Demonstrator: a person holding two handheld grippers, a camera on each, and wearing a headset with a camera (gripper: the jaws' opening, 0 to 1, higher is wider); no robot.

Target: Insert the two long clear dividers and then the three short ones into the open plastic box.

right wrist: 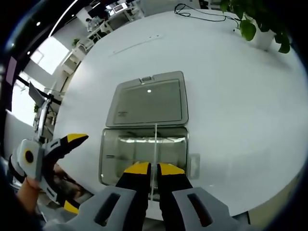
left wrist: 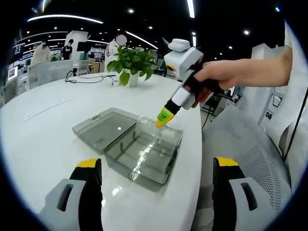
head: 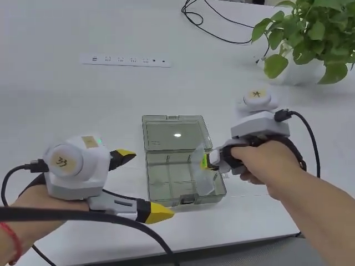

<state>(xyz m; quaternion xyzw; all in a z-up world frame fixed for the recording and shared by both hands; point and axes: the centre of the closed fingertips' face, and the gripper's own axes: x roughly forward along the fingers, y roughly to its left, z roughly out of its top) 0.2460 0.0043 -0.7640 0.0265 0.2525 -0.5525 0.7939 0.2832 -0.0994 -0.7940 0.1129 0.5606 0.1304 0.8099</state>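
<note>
Now: thin clear divider (right wrist: 155, 139), smoky rect. box (head: 166, 178).

Left gripper (head: 144, 183) held low at the left, jaws spread wide, right gripper (head: 206, 161) angled downward from an outstretched forearm (head: 316, 199), jaws pinched on a clear divider (right wrist: 155, 144)

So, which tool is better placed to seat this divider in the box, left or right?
Probably the right. The right tool is shut on the clear divider, which is partly inside the open plastic box. The left tool is open, beside the box, holding nothing.
</note>
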